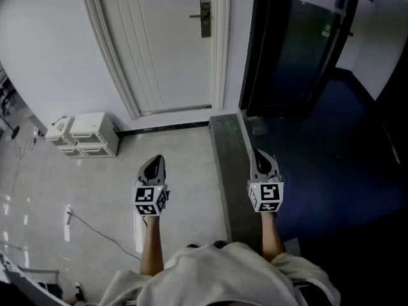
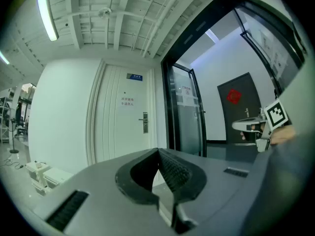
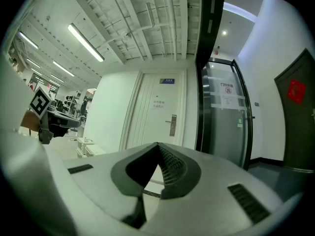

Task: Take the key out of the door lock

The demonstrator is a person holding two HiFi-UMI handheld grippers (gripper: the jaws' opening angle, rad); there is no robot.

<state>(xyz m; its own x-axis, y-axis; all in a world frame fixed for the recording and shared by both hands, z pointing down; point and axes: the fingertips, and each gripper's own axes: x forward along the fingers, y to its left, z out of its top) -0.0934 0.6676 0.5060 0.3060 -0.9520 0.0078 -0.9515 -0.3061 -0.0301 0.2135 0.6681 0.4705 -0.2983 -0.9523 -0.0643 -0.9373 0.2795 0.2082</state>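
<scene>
Progress: nothing of the task looks done; the walk up, the grip on the key and the pull-out are all left.
Left gripper (image 1: 155, 164), one: jaws pressed together on nothing, held level, well short of the door lock (image 1: 204, 18).
Right gripper (image 1: 262, 161), one: jaws likewise closed and empty, level, equally far from the door lock.
White boxes (image 1: 86, 134): one cluster on the floor by the wall, low and left of the door lock; exact number unclear.
Door (image 1: 172, 56), one: white, shut, carrying the door lock near its right edge.
Door lock, one: dark plate with a lever handle.
Key: expected in the door lock; too small to make out.
Glass door (image 1: 299, 37), one: dark, right of the door lock.
</scene>
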